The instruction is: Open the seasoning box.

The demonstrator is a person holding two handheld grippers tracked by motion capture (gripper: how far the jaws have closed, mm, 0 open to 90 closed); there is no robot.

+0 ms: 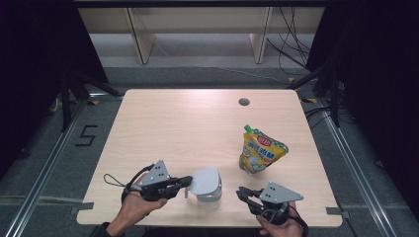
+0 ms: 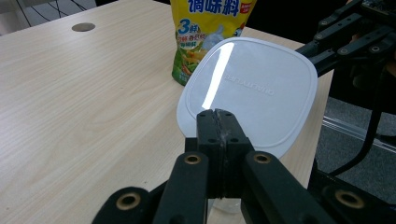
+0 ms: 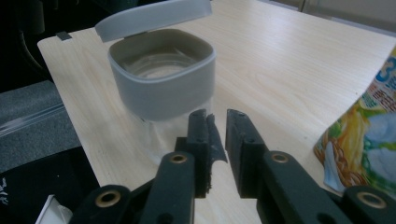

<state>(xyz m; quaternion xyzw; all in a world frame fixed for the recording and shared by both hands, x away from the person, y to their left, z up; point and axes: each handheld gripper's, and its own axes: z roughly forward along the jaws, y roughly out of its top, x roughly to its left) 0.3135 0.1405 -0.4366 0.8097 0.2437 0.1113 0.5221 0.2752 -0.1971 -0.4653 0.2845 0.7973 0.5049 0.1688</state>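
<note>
While the left gripper (image 1: 187,181) pinches the lid (image 1: 205,179) over the jar (image 1: 209,197), the right gripper (image 1: 242,193) is narrow and empty; 1 yellow pouch (image 1: 260,149) stands near.

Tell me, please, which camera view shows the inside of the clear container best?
The right gripper view: it looks into the container under the raised lid, showing the grey rim and clear base. The high view shows the container small, mostly beneath the lid. The left gripper view shows the lid's white top, which covers the container.
</note>
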